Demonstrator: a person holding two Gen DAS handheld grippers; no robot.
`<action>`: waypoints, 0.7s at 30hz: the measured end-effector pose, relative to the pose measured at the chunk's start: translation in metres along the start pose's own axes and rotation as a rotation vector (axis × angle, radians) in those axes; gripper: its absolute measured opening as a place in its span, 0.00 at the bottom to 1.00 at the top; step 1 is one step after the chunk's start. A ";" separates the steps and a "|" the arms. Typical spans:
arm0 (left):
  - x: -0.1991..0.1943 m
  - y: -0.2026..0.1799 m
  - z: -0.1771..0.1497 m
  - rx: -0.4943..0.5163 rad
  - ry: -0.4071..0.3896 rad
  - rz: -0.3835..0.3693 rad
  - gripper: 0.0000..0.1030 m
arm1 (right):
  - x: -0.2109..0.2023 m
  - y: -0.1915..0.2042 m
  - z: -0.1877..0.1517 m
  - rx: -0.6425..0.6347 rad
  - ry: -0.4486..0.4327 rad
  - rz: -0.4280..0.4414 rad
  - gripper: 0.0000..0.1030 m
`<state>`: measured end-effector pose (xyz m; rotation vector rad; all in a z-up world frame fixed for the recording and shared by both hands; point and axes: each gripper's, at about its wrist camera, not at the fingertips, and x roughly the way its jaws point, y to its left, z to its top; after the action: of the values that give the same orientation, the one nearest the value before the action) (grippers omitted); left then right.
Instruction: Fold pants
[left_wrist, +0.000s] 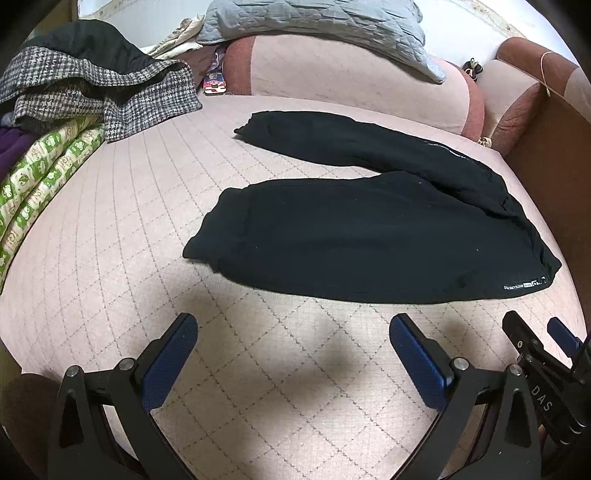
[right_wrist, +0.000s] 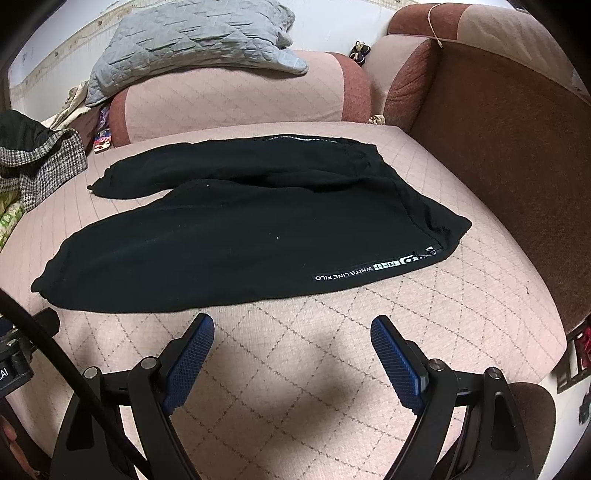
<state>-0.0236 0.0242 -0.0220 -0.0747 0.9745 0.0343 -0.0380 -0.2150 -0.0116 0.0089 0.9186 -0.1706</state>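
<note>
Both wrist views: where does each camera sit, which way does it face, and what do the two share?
Left wrist: sits behind the open left gripper, facing the black pants spread on the pink quilted seat; the right gripper shows at the right edge.
Right wrist: sits behind the open right gripper, facing the pants' waistband end; part of the other rig shows at the left edge.
Shared: pants, seat, grey quilted blanket, houndstooth coat.

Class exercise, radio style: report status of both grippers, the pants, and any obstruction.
Left gripper open, empty. Right gripper open, empty. Black pants spread flat on the pink quilted cover, legs apart, unfolded. Nothing lying on them.
</note>
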 end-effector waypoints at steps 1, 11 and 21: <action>0.001 0.000 0.000 0.000 0.002 0.002 1.00 | 0.001 0.000 0.000 0.000 0.003 0.000 0.88; 0.011 0.001 0.009 0.017 0.033 0.018 1.00 | 0.017 -0.009 0.007 0.015 0.025 0.003 0.88; 0.023 0.040 0.096 0.009 0.074 -0.081 1.00 | 0.037 -0.054 0.090 -0.015 -0.026 0.030 0.88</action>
<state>0.0658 0.0716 0.0109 -0.1076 1.0447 -0.0477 0.0468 -0.2808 0.0168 0.0071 0.8938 -0.1356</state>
